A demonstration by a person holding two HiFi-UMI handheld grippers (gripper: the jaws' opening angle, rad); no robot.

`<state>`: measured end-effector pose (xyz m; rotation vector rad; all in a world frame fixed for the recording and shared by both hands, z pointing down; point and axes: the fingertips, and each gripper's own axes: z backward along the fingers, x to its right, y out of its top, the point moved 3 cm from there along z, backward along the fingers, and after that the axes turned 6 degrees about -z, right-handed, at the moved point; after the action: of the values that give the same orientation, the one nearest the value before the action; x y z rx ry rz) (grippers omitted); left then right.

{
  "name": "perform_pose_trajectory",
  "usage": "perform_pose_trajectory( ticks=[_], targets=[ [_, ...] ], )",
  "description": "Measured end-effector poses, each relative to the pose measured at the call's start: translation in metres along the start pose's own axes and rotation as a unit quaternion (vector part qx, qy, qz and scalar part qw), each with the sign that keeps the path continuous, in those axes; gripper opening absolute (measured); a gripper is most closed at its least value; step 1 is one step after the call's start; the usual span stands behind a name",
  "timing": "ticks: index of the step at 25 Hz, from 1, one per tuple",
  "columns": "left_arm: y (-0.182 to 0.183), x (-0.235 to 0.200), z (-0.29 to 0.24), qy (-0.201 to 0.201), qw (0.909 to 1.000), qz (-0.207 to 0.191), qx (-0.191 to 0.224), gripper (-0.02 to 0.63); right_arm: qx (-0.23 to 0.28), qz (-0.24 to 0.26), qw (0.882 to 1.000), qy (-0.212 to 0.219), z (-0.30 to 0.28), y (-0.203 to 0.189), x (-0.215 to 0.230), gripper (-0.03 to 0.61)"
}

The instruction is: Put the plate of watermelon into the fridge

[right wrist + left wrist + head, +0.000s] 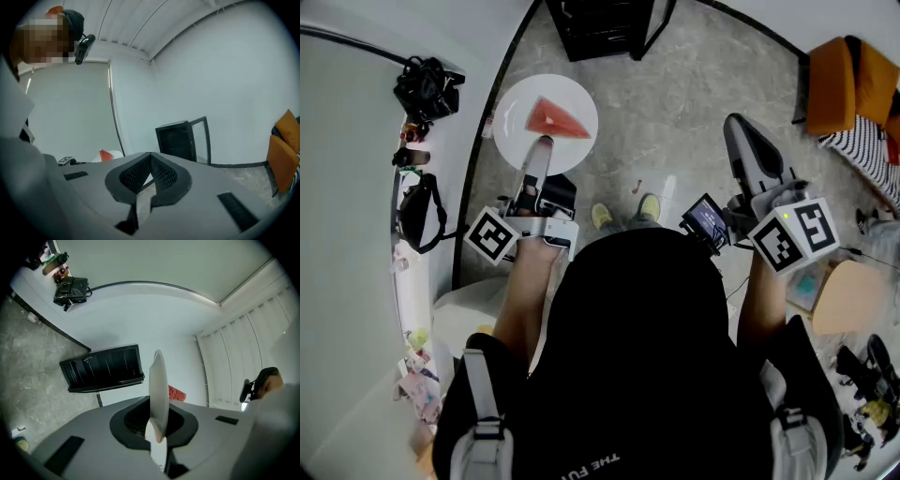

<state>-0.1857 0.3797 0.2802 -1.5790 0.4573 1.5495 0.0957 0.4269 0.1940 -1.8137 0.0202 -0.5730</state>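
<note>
A white plate with a red watermelon wedge is held out over the grey floor. My left gripper is shut on the plate's near rim. In the left gripper view the plate stands edge-on between the jaws, and the watermelon wedge peeks out behind it. The black fridge stands ahead against the wall; the right gripper view shows the fridge with its glass door swung open. My right gripper hangs to the right, shut and empty, its jaws meeting at the tip.
A white counter runs along the left with black bags and small items on it. An orange chair sits at the far right, a round wooden stool below it. The person's yellow shoes show on the floor.
</note>
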Motion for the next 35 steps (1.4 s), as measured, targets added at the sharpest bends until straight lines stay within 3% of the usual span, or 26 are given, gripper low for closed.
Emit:
perform_pose_trajectory(
  ticks=[10, 24, 35],
  targets=[
    [0.020, 0.002, 0.019, -0.003, 1.0000, -0.003, -0.006, 0.020, 0.015, -0.010, 1.000, -0.016, -0.003, 0.001, -0.022, 0.009],
    [0.038, -0.008, 0.052, 0.001, 0.9999, 0.012, -0.010, 0.020, 0.006, -0.023, 0.999, -0.026, -0.012, -0.026, -0.063, 0.009],
    [0.047, -0.013, 0.031, 0.010, 0.9999, -0.002, 0.004, 0.020, 0.007, -0.027, 1.000, -0.012, -0.037, -0.021, -0.044, 0.009]
  ],
)
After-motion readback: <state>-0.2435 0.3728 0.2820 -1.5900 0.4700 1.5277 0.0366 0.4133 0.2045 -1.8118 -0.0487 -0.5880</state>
